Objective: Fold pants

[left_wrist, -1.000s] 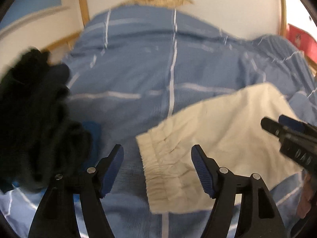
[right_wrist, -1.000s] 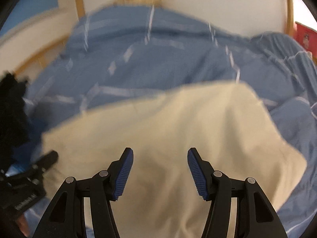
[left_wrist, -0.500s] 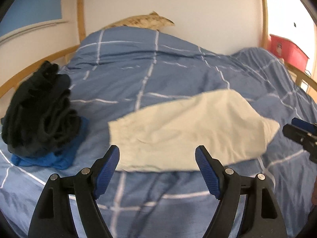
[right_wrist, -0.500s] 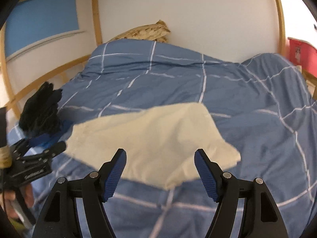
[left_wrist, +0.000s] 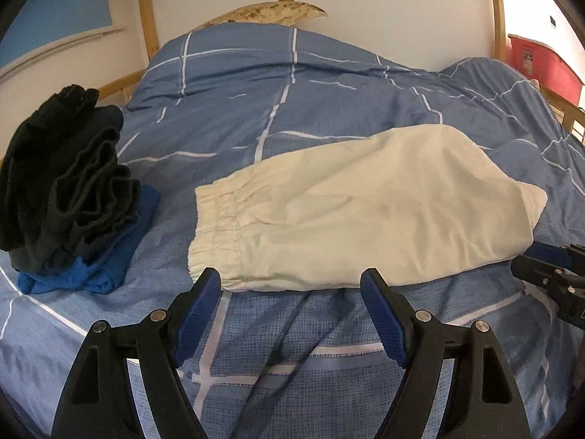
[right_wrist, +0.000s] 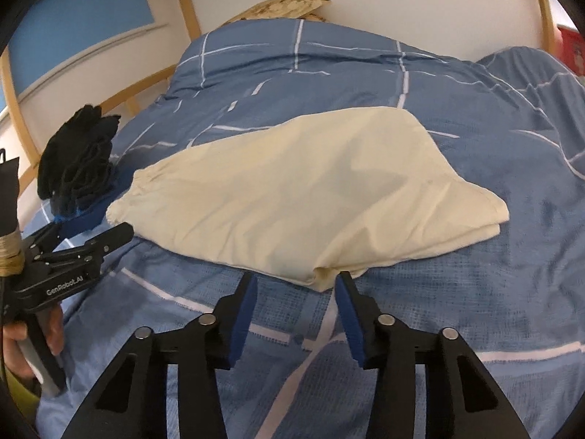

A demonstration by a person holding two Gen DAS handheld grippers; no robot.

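The cream pants (left_wrist: pixel 351 212) lie folded flat on the blue checked duvet (left_wrist: pixel 292 102), elastic waistband to the left. They also show in the right wrist view (right_wrist: pixel 303 197). My left gripper (left_wrist: pixel 290 285) is open and empty, just in front of the near edge by the waistband. My right gripper (right_wrist: pixel 296 285) is open and empty, its fingertips close to the near folded corner of the pants. The left gripper also shows at the left of the right wrist view (right_wrist: pixel 109 237). The right gripper shows at the right edge of the left wrist view (left_wrist: pixel 541 259).
A pile of black clothes (left_wrist: pixel 62 183) sits on a blue garment (left_wrist: pixel 106 256) at the left of the bed. A patterned pillow (left_wrist: pixel 267 12) lies at the head by the white wall. A wooden bed frame (left_wrist: pixel 146 11) surrounds the bed. A red box (left_wrist: pixel 541 62) stands at the far right.
Both grippers have pulled back from the pants toward the near edge of the bed. The pants now lie still and flat. The right gripper's jaws have narrowed a little.
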